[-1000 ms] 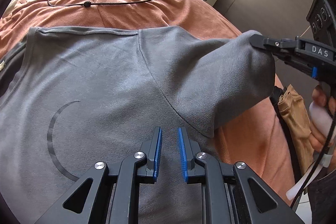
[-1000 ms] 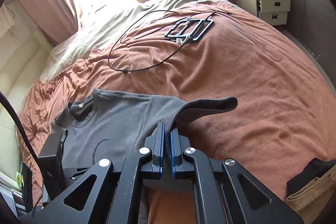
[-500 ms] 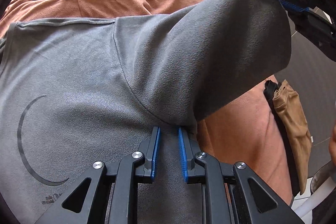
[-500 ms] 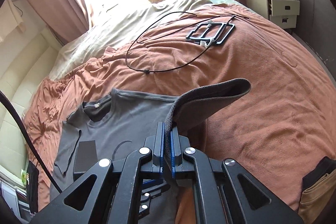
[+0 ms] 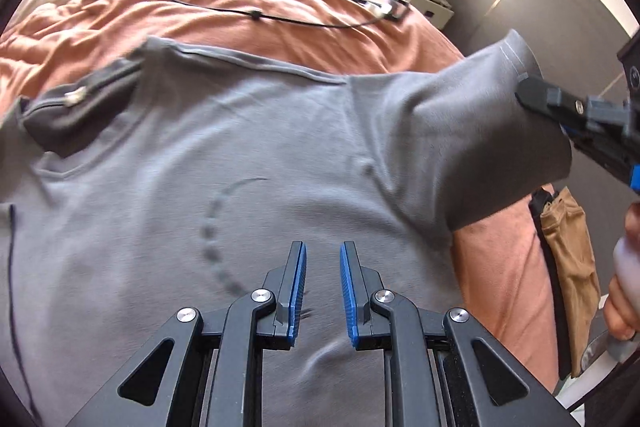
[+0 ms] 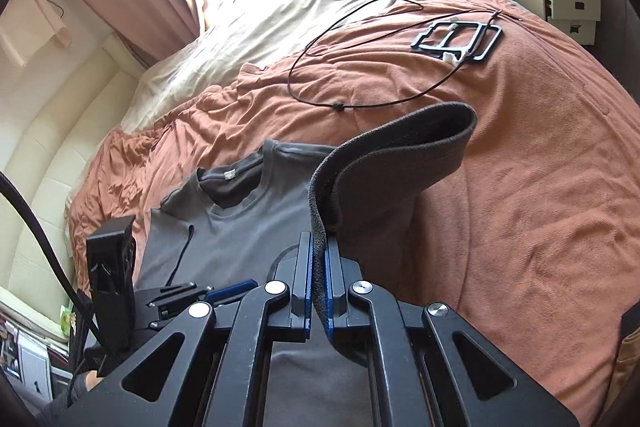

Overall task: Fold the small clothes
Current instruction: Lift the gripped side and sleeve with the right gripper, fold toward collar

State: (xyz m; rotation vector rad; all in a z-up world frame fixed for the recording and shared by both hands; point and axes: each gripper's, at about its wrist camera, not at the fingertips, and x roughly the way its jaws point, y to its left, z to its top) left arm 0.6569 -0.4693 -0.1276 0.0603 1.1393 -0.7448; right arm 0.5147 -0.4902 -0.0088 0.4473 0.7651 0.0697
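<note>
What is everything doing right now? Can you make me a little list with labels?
place: bed with an orange blanket
clothing: grey T-shirt lying flat, front side up
sleeve: sleeve lifted off the blanket
right gripper: right gripper shut on the sleeve's edge
left gripper: left gripper open, above the shirt's body, holding nothing
also on the bed: black cable and a black frame, both beyond the shirt
beside the bed: white drawer unit
</note>
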